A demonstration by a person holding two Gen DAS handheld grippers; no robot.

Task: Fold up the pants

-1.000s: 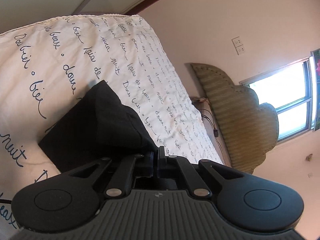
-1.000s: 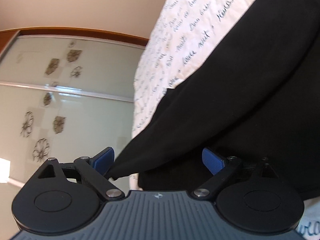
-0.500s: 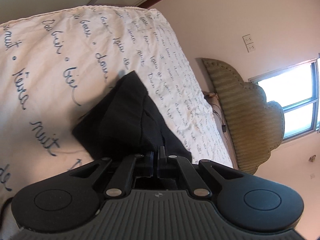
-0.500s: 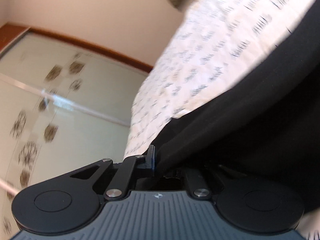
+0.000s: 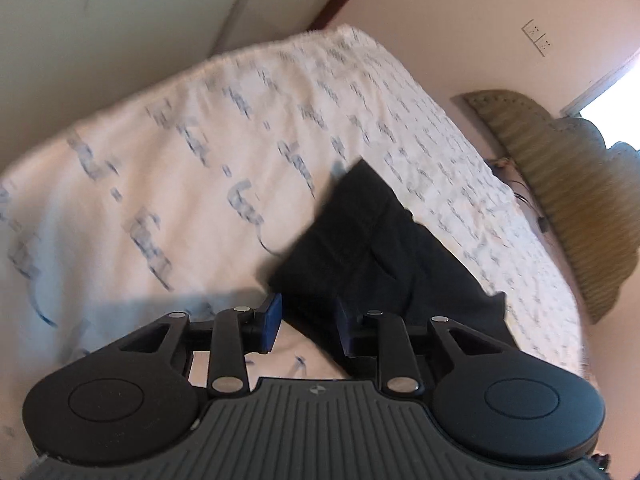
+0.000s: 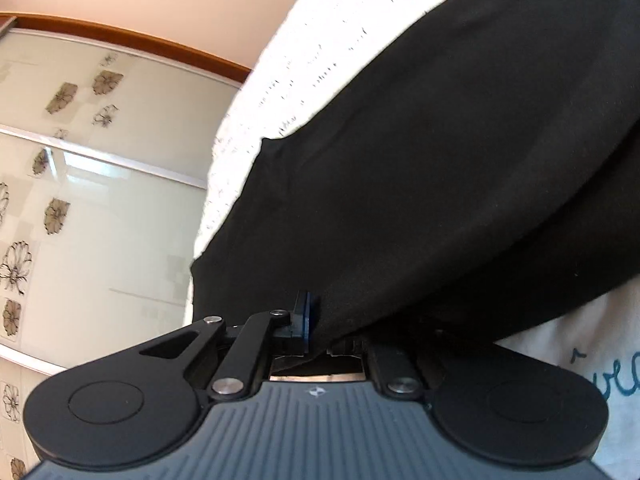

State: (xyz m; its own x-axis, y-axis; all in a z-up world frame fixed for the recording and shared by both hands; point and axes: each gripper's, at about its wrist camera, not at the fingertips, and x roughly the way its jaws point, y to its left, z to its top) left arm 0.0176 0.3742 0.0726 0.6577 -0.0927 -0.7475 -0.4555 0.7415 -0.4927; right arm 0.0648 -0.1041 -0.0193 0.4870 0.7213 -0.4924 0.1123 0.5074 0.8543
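Black cloth fills most of what you see: the pants (image 5: 372,256) lie on the white bedspread (image 5: 160,168) with its blue handwriting print, which is smeared by blur in the left wrist view.

In that view your left gripper (image 5: 308,320) sits at the lower middle with its jaws opening. The near edge of the pants lies between the blue pads (image 5: 274,320), but they no longer press on it. The right finger is half lost against the dark fabric. At the upper right you have a padded headboard (image 5: 568,208) and a wall socket (image 5: 538,38), with a window cut off at the edge.

The right wrist view shows none of that. At its left stands a wardrobe door (image 6: 100,200) with flower patterns. Your right gripper (image 6: 320,328) is clenched on a fold of the pants (image 6: 440,180) at the lower middle. Only its left pad shows; the cloth drapes over the right finger and hides it.
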